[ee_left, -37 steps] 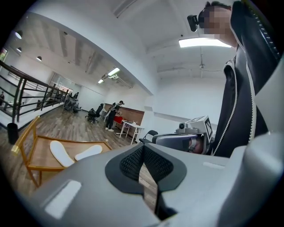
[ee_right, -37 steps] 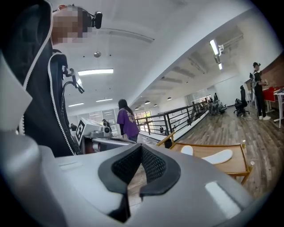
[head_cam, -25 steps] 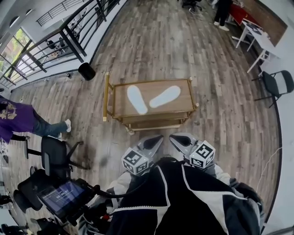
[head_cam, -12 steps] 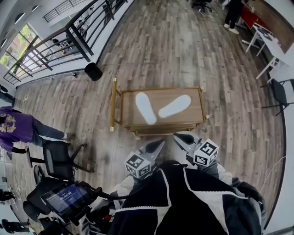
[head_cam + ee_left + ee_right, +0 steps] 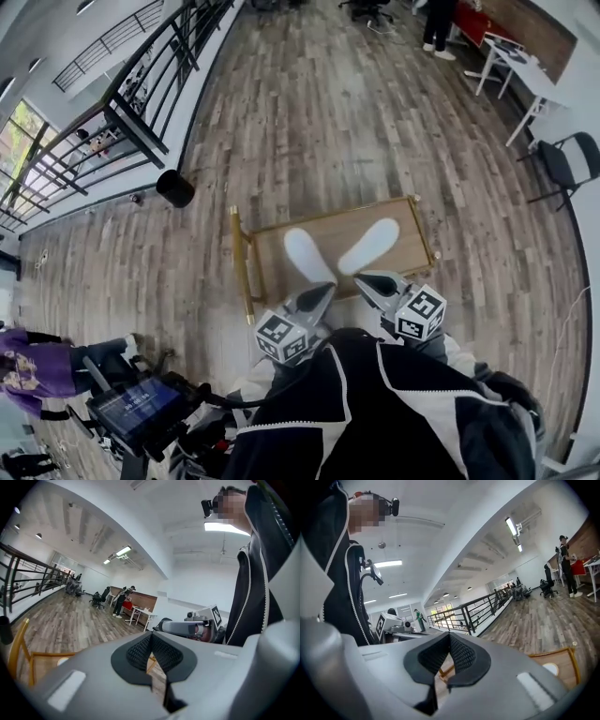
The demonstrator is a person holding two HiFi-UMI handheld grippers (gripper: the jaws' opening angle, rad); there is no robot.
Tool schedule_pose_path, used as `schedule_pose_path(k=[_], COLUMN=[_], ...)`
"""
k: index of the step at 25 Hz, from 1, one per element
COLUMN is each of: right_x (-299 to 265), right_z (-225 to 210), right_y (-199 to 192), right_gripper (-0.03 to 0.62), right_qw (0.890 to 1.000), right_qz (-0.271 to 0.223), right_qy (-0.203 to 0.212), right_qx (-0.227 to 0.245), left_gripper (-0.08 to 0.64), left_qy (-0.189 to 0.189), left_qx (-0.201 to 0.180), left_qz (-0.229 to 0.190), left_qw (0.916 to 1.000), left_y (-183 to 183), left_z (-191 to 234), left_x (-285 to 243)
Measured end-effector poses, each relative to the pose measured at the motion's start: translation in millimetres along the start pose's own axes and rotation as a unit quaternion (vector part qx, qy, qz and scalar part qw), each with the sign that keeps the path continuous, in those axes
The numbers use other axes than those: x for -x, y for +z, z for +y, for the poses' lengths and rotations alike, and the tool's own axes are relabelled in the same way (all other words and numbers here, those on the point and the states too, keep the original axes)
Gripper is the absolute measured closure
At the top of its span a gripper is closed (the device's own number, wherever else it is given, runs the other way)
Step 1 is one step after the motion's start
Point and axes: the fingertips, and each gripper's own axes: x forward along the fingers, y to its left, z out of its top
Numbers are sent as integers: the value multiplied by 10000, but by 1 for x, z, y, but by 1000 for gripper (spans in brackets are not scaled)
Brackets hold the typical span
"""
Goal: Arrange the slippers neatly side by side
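Two white slippers lie splayed in a V on the wooden cart top (image 5: 408,246). The left slipper (image 5: 307,255) and the right slipper (image 5: 369,246) have their near ends close together. My left gripper (image 5: 329,288) is shut and empty, its tip at the cart's near edge just below the left slipper. My right gripper (image 5: 360,278) is also shut and empty, beside the near end of the right slipper. In the left gripper view the dark pads (image 5: 151,644) meet with nothing between them. The right gripper view shows the same, pads (image 5: 449,654) touching.
The cart has a gold rail (image 5: 240,267) along its left end. A black bin (image 5: 175,187) stands on the plank floor by a black railing (image 5: 141,103). A chair (image 5: 562,164) and a white table (image 5: 511,61) are at the right. A screen on a stand (image 5: 136,405) sits at lower left.
The cart and slippers have drawn closer in the head view, from well ahead to right under my gripper tips. Both grippers have stayed shut.
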Motion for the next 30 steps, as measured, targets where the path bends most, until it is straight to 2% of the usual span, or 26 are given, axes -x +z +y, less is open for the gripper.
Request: schedule_pose_path(k=[5,8,11,19,26,30], right_x=[-24,-21,-11,-19,10,14], right_z=[-9,-19,-32,-62,-77,-76], right_y=[5,1,-1,27,17,16], right_gripper=[588,588,588,588,588,588], right_qw=[9995,9993,9997,9991,9970,9960], right_qz=[-121,-118,-84,270,434,562], right_qy=[-282,-339,-216,202,552,583], right_qx=[-55,-53,-5,243,333,387], left_gripper=[545,545,545,545,545,546], left_qy=[-288,-304,-67,536,1170,1652], left_qx=[-14,-21,-17,25,-171,-202], left_qz=[104,111,52,-255,-409,-125], left_qw=[9995,9995,10000,9982,9921,9860], left_y=[3,-2,-6,22,6,-17], left_z=[24,29,34,55,53,79], left_x=[1,-9,-24,-41,-57,-50])
